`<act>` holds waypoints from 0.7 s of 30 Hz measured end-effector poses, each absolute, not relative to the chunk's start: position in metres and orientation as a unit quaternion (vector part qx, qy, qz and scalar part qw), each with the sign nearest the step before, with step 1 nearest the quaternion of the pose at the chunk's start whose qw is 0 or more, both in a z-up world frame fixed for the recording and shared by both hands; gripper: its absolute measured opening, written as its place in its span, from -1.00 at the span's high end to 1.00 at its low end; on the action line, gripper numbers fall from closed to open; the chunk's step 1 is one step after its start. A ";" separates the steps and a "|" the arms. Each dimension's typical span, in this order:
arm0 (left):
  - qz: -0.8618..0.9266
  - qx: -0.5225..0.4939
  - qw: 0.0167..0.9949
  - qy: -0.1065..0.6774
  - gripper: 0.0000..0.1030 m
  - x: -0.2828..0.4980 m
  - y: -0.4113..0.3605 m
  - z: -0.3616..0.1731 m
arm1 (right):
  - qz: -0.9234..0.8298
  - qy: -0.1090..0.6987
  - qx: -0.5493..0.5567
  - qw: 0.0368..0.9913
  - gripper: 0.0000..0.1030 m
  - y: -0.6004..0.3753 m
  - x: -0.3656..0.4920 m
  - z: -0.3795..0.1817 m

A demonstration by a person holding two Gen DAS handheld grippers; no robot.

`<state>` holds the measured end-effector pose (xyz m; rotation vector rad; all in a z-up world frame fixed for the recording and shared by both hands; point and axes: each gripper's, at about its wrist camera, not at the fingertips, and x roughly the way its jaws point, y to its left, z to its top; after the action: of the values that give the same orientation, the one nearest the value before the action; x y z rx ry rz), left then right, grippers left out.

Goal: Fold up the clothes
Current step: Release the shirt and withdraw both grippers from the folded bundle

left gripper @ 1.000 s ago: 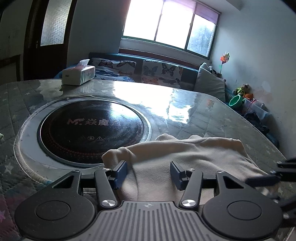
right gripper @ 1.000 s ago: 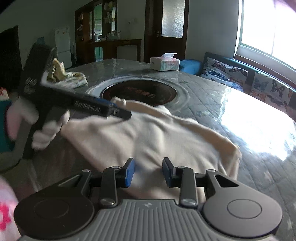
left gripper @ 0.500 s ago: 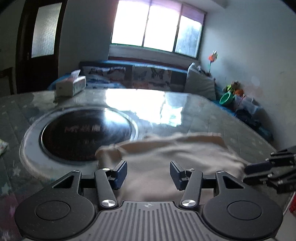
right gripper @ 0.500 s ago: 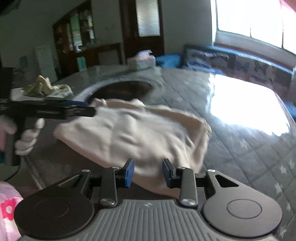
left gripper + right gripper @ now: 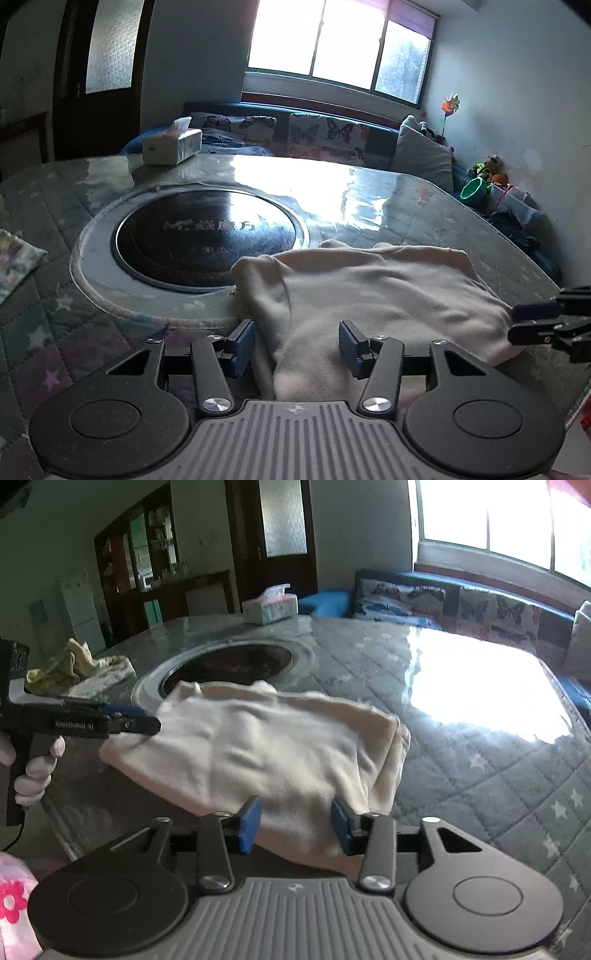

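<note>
A cream folded garment lies on the quilted table, its far edge beside the round black cooktop. My left gripper is open, its blue-padded fingers spread over the garment's near left edge. My right gripper is open over the garment at its near right corner, where folded layers stack. The left gripper also shows from the side in the right wrist view, at the cloth's left corner. The right gripper's fingertips show at the right edge of the left wrist view.
A tissue box stands at the table's far side. A crumpled yellow-green cloth lies on the far left of the table. A sofa with butterfly cushions runs under the window. The table edge curves close on the right.
Both grippers have dropped back down to the garment's near edge. The right gripper's fingers have spread wider. The cloth now lies flat and folded over at its right side.
</note>
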<state>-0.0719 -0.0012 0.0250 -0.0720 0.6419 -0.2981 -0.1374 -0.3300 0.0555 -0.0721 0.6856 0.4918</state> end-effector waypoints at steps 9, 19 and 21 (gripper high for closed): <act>-0.134 -0.046 0.934 0.328 -0.46 -0.076 0.000 0.030 | 0.240 0.319 -0.029 0.917 -0.30 -0.319 -0.142 0.060; -0.130 -0.044 0.940 0.314 -0.81 -0.087 0.000 0.037 | 0.235 0.298 -0.015 0.925 -0.72 -0.312 -0.150 0.066; -0.130 -0.043 0.940 0.311 -0.84 -0.089 0.000 0.038 | 0.231 0.296 -0.014 0.927 -0.79 -0.310 -0.152 0.067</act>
<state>-0.0891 -0.0004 0.0378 -0.0873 0.6350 -0.2663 -0.1517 -0.3104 0.0668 -0.0291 0.6060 0.4728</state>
